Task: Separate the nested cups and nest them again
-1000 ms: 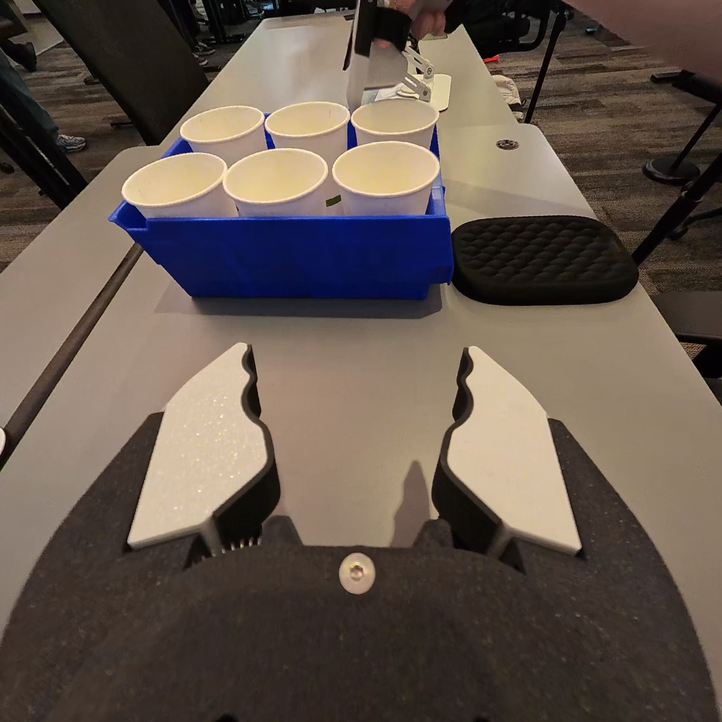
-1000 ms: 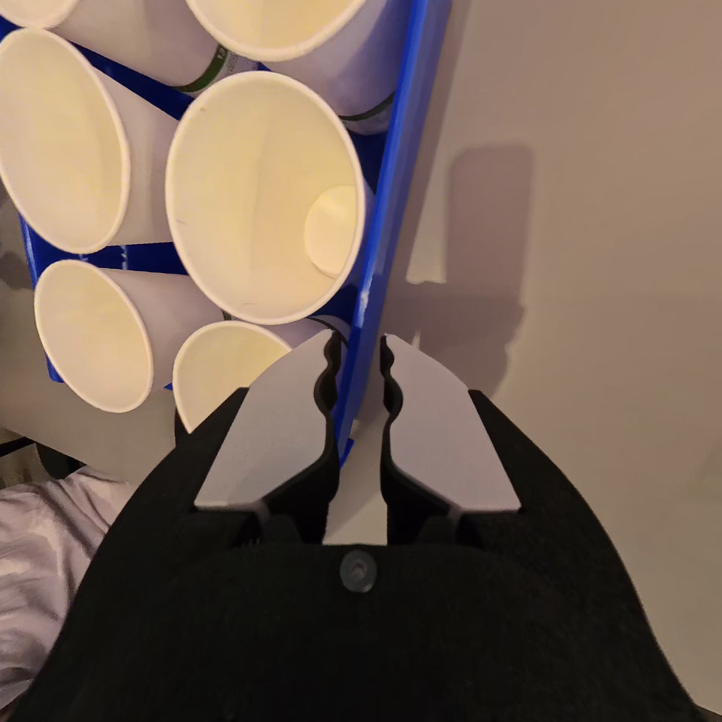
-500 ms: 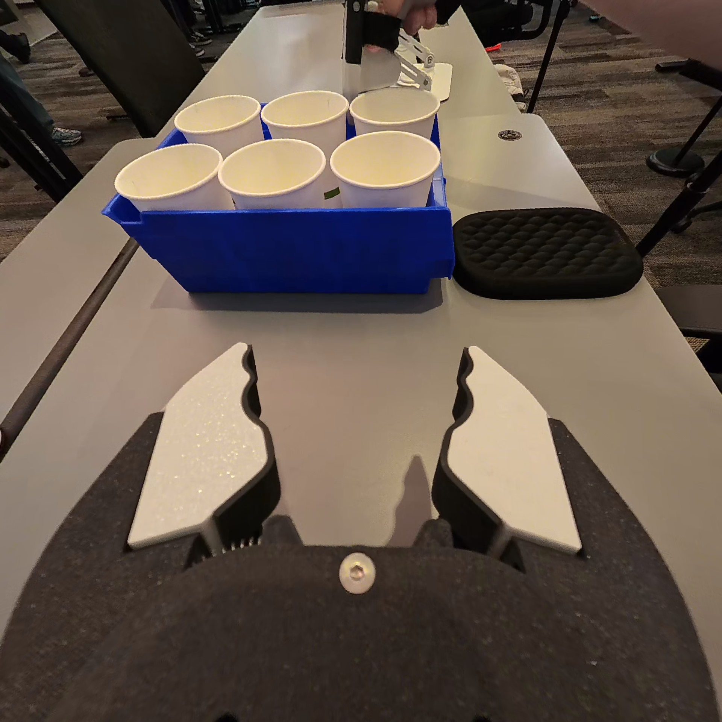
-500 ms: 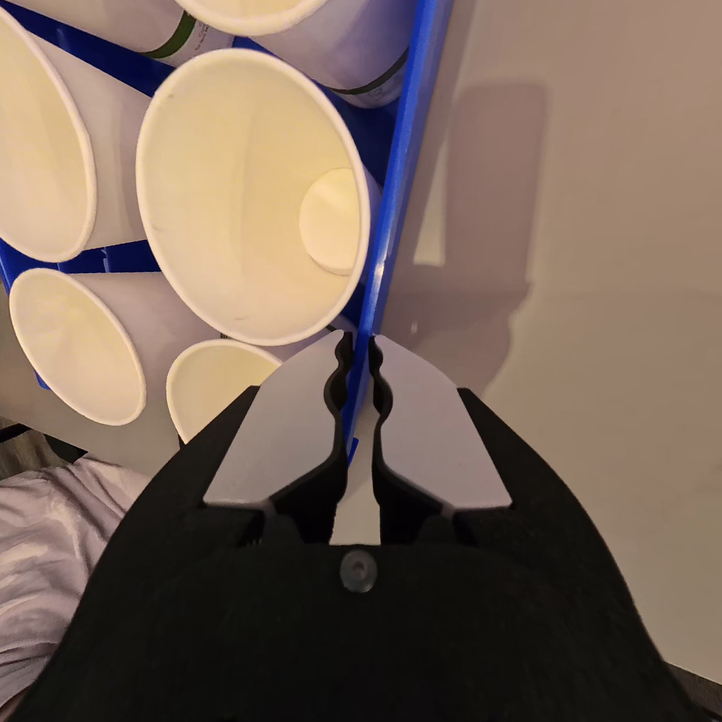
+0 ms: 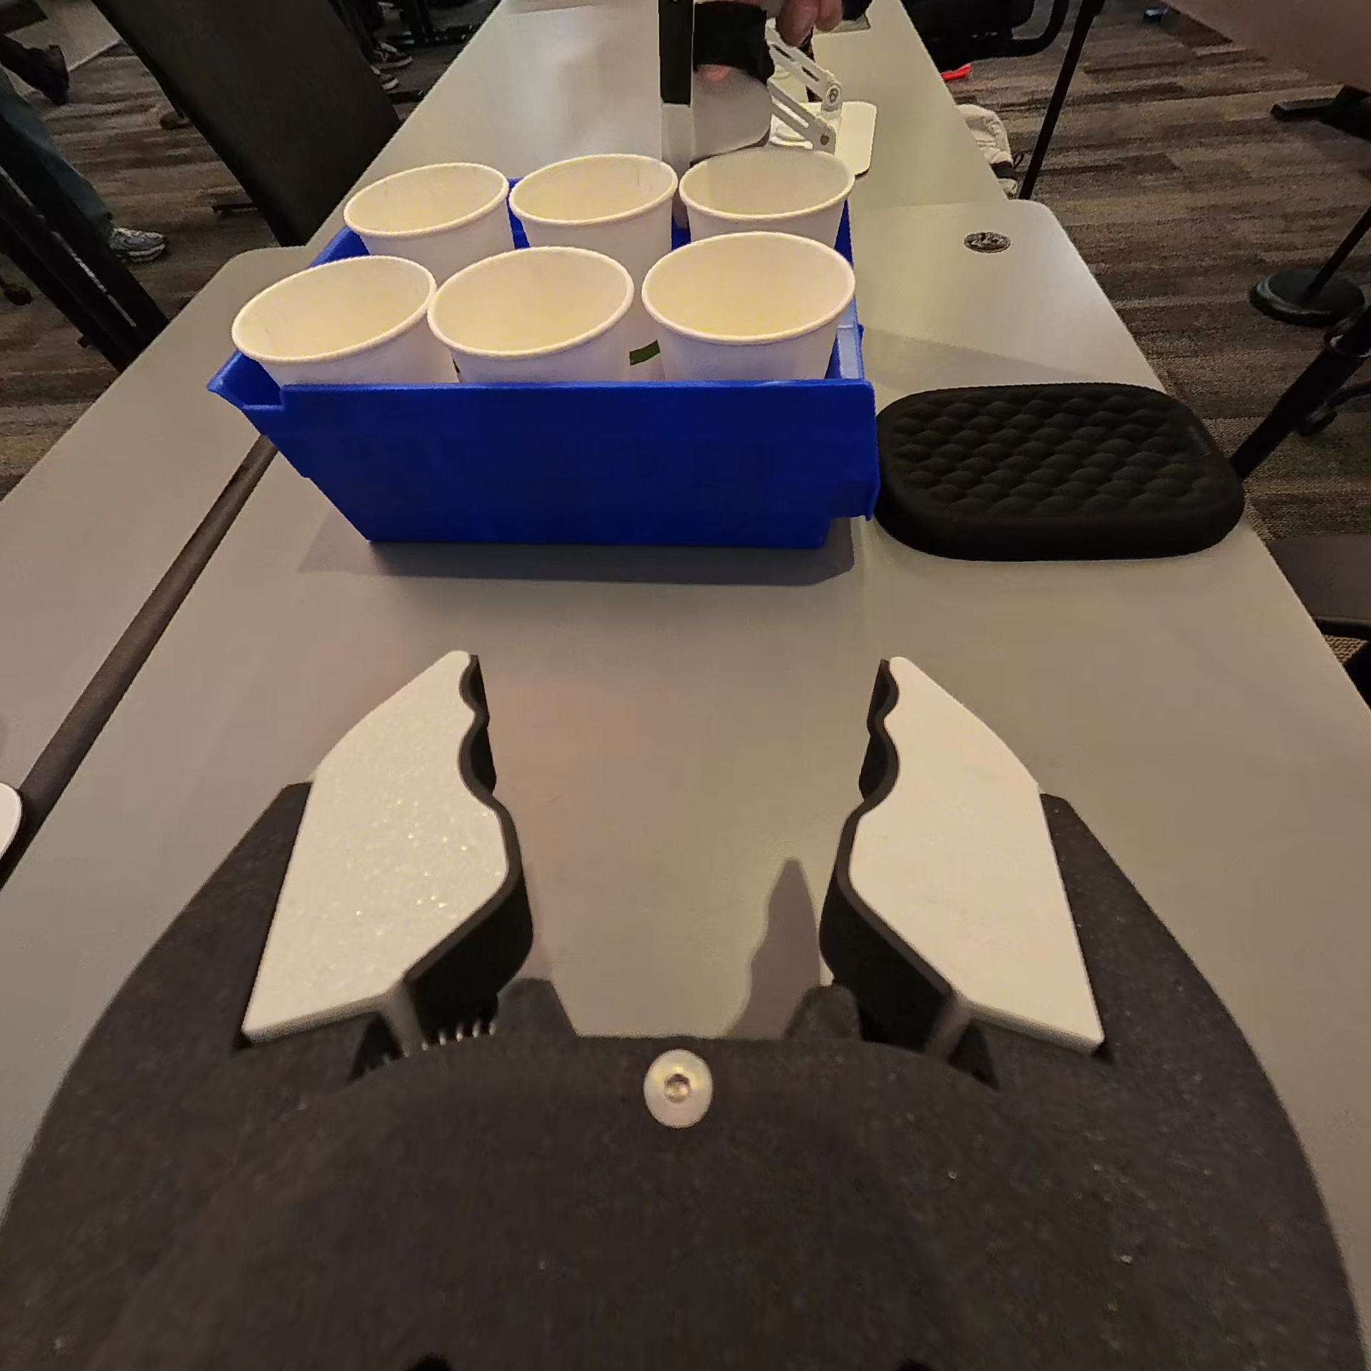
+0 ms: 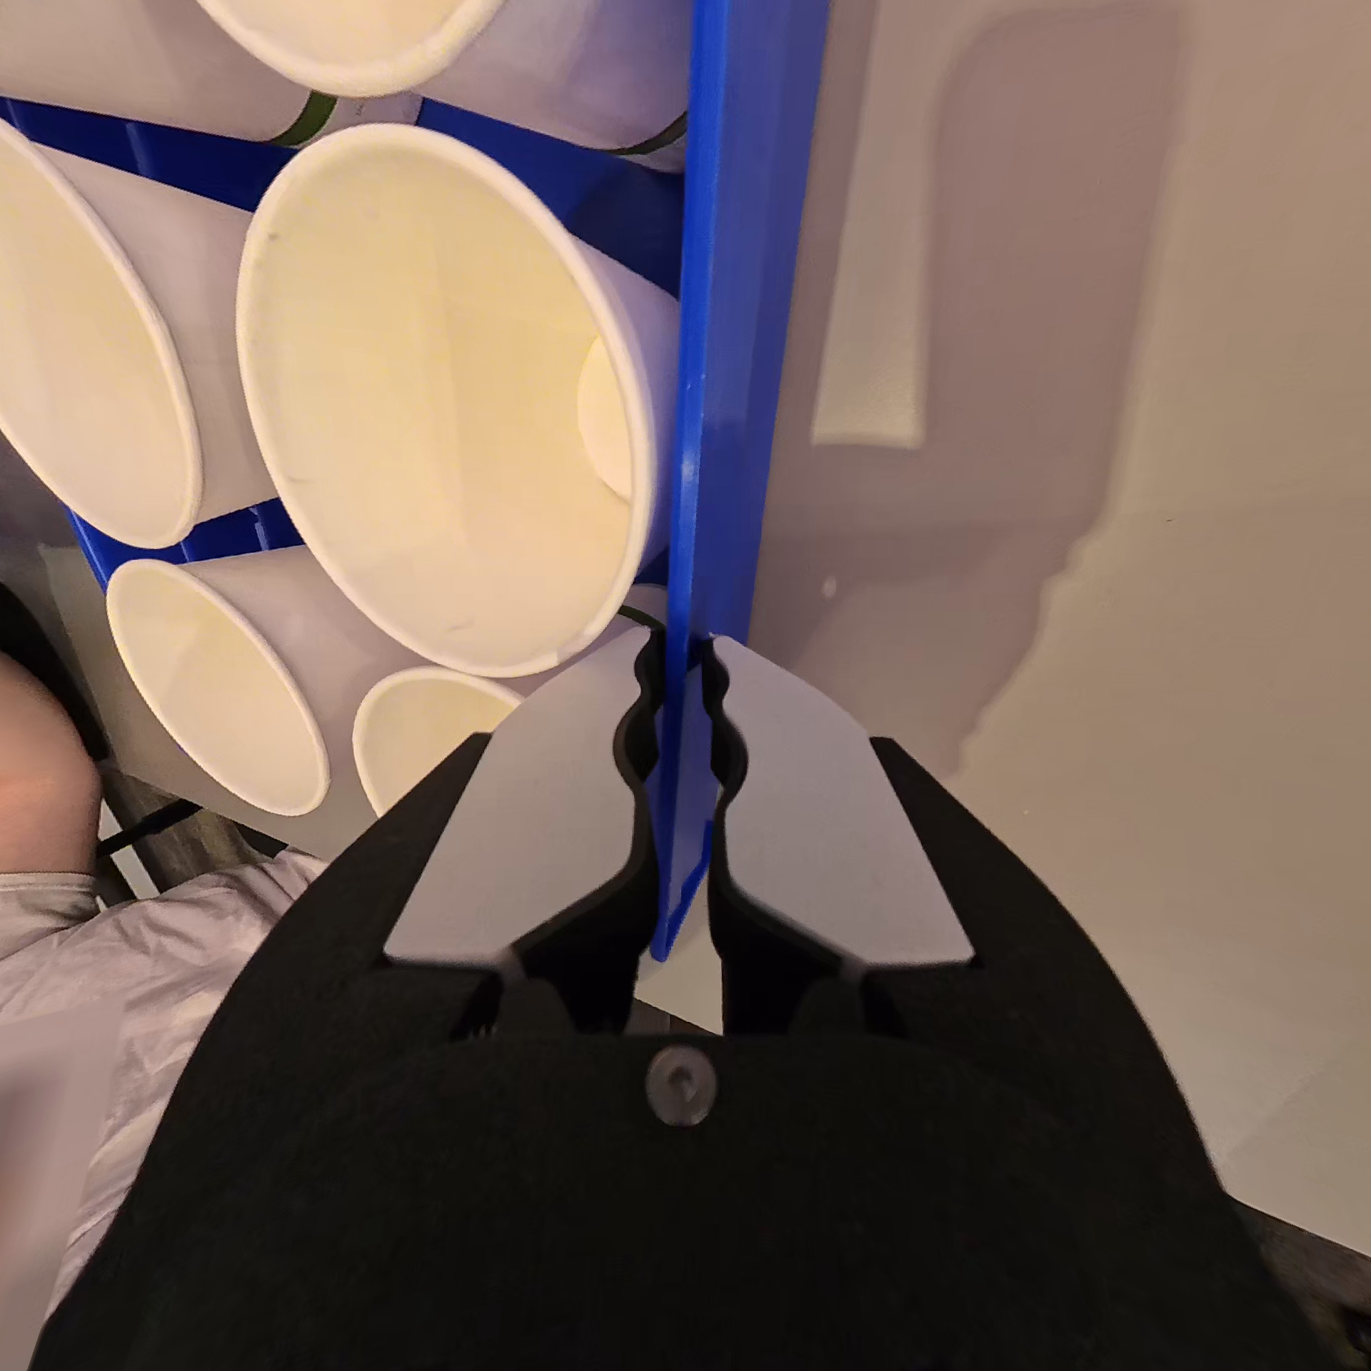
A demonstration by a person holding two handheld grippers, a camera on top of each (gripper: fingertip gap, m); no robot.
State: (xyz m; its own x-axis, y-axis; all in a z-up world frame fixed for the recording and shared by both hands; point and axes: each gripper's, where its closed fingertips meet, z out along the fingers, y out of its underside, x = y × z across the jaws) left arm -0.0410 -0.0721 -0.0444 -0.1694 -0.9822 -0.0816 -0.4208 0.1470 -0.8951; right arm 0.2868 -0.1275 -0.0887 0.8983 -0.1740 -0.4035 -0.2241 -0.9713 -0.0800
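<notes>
The right tool (image 6: pixel 676 653) pinches the blue bin's (image 6: pixel 697 371) wall beside the white cups (image 6: pixel 438 400), while the left tool (image 5: pixel 679 668) sits wide over the worktop (image 5: pixel 668 608).

Left gripper (image 5: pixel 679 731), black foam body with white wavy-edged fingers (image 5: pixel 400 838), held low and level over the table, jaws spread wide and empty. Right gripper (image 6: pixel 676 712), same build, pointing downward, jaws clamped on the thin blue plastic bin wall (image 6: pixel 697 371).

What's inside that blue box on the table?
The blue box holds six white paper cups standing upright, in two rows of three. Each cup looks empty. The box's wall hides the cups' lower parts and the box floor, so whether any are nested cannot be told.
</notes>
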